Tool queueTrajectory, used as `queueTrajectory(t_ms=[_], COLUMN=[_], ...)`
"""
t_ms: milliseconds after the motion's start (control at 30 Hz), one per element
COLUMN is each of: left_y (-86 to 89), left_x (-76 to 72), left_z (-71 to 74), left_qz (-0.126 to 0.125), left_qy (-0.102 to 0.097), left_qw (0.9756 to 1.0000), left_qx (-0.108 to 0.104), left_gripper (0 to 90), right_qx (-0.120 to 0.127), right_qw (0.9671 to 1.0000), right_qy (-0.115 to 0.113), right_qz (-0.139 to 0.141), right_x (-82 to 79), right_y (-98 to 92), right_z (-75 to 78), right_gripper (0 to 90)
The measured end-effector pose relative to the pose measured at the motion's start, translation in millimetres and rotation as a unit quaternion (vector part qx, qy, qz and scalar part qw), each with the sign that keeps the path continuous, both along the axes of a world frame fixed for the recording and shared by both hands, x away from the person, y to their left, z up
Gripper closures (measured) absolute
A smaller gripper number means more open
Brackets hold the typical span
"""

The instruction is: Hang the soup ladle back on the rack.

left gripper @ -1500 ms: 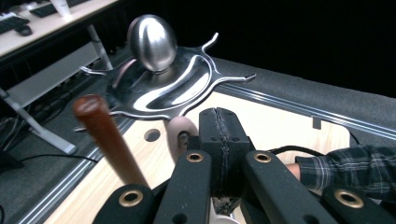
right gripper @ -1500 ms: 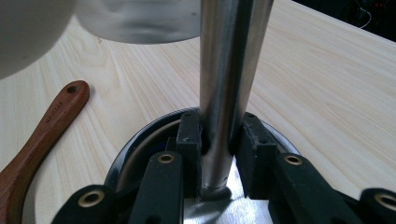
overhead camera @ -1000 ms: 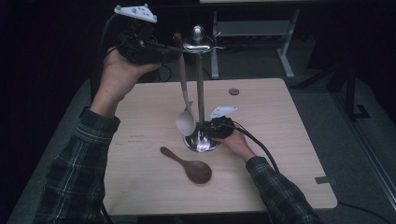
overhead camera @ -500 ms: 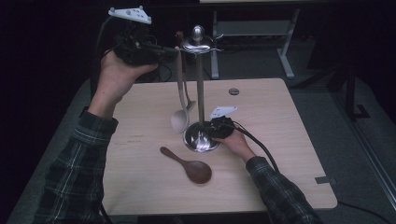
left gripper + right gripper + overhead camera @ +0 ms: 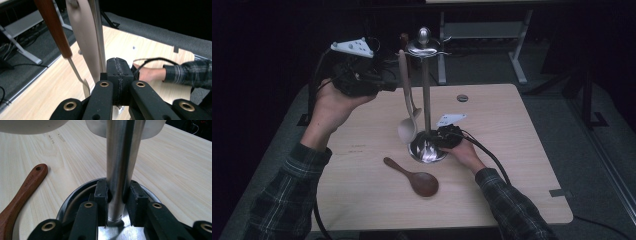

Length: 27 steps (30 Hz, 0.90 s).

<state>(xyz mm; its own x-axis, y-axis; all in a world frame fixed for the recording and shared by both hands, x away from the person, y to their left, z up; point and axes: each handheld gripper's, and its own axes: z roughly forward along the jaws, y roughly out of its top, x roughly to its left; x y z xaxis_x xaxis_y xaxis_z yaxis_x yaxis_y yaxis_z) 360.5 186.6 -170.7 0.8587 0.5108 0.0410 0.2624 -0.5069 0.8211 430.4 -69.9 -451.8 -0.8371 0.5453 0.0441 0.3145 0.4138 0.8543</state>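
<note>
We see a light wooden table [image 5: 522,150] carrying a steel utensil stand [image 5: 426,90] near its centre. Our right gripper [image 5: 115,202] clamps the stand's pole just above the round base. Our left gripper [image 5: 117,75], jaws clenched together, sits beside a pale spoon [image 5: 407,110] hanging from the stand's top. A dark wooden spoon [image 5: 414,177] lies toward the near edge.
</note>
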Motion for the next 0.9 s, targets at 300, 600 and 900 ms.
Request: queueTrajectory(t_ms=[300,600,900], left_y=[14.0,33.6,51.2], left_x=[-9.4,-22.1,-31.2], left_z=[-45.3,-99.2,-159.2], left_qz=[0.010,0.033,0.056], left_qy=[0.029,0.043,0.074], left_qw=[0.9995,0.9984,0.9954], left_qx=[0.010,0.015,0.022], left_gripper=[89.6,89.6,89.6], right_qx=[0.001,0.008,0.008], right_qw=[1.0000,0.9999,0.9998], right_qy=[0.001,0.011,0.016], right_qz=[0.000,0.000,0.003], right_x=[-0.1,-0.6,-19.1], right_y=[0.1,-0.4,-11.6], right_z=[0.1,0.6,12.9], right_gripper=[71.8,63.8,41.6])
